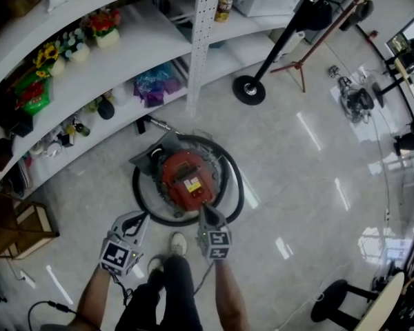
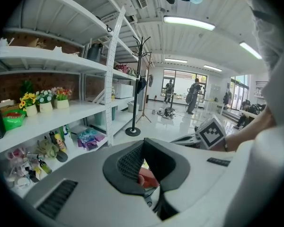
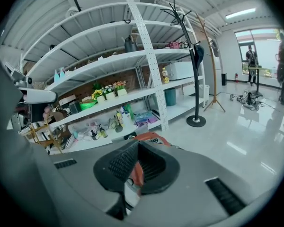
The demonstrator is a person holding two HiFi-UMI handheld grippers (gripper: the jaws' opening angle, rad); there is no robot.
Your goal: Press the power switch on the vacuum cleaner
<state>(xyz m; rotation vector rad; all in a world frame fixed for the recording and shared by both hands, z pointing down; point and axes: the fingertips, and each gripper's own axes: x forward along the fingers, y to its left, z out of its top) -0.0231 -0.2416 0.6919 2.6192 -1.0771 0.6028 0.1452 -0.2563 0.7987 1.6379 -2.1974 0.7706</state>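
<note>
A glossy pale floor (image 1: pixel 310 185), hard and mirror-smooth under the ceiling lights, carries everything here. Nearest, at 6 o'clock in the head view, the person stands with one light shoe (image 1: pixel 178 243) forward. The left gripper (image 1: pixel 133 219) hangs at 7 o'clock, its jaws drawn close together and holding nothing. The right gripper (image 1: pixel 205 211) is just below centre, its jaws also nearly closed on nothing, and its tip lies over the near edge of the vacuum cleaner (image 1: pixel 186 174). The vacuum cleaner sits on the floor at the centre, a rounded red plastic canister with a yellow label on its top, ringed by a coiled black ribbed hose (image 1: pixel 236 185). The approach looks all but finished; the press itself seems not yet made. I cannot pick out the switch, so the next move calls for finding it on the smooth dome and pushing straight down with the closed tip. Beyond, white shelves (image 1: pixel 124 61) with potted flowers curve away at 10 o'clock, and a round black stand base (image 1: pixel 249 89) rests at 1 o'clock.
</note>
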